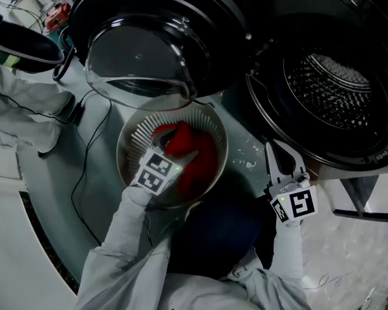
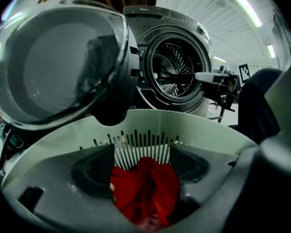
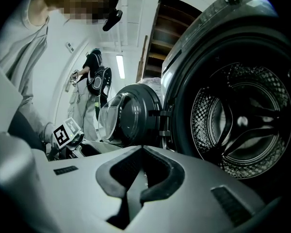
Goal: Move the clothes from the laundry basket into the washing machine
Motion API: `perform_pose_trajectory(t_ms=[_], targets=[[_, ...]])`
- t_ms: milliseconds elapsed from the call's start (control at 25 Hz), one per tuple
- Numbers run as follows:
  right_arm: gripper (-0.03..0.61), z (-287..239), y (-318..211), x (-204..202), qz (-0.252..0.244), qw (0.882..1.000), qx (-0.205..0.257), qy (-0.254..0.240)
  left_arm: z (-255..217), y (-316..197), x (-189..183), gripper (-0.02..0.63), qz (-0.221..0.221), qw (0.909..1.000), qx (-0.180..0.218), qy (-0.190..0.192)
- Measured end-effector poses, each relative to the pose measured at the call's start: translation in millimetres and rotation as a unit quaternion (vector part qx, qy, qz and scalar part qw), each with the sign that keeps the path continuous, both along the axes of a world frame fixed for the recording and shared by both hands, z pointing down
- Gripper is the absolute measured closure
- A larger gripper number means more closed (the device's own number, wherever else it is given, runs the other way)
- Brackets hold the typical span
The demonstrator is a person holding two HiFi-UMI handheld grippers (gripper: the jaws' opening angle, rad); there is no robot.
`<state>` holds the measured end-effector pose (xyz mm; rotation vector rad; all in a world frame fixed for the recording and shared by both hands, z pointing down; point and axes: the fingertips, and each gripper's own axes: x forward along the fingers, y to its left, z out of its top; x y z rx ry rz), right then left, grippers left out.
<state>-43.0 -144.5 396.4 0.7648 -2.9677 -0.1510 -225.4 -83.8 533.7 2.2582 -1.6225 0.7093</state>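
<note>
A round pale laundry basket sits on the floor below the washing machine's open glass door. In it lies a red cloth. My left gripper reaches down into the basket. In the left gripper view its jaws stand apart with the red cloth bunched between the pads, which do not squeeze it. My right gripper hovers level before the empty drum. It is shut with nothing in it.
The open door hangs left of the drum opening. A black cable and pale fabric lie on the floor at left. Crinkled plastic sheet lies at the lower right. A person stands in the background.
</note>
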Motion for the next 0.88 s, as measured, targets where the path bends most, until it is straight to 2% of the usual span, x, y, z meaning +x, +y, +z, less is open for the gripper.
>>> perform_pose_trajectory(t_ms=[160, 360, 520, 640, 880], targets=[[0.56, 2, -2, 7, 0.01, 1.0, -0.005, 0.002, 33, 0, 10, 0.242, 0.039, 0.9968, -0.07, 0.004], [0.56, 5, 0, 9, 0.008, 1.0, -0.01, 0.005, 74, 2, 15, 0.171, 0.07, 0.9865, -0.148, 0.006], [0.56, 12, 0, 12, 0.016, 1.0, -0.016, 0.009, 106, 4, 10, 0.124, 0.083, 0.9773, -0.194, -0.021], [0.56, 16, -2, 16, 0.024, 0.999, -0.018, 0.014, 127, 2, 5, 0.096, 0.098, 0.9683, -0.222, -0.06], [0.56, 28, -3, 26, 0.038, 0.999, -0.024, 0.025, 185, 6, 12, 0.075, 0.138, 0.9459, -0.278, -0.094]])
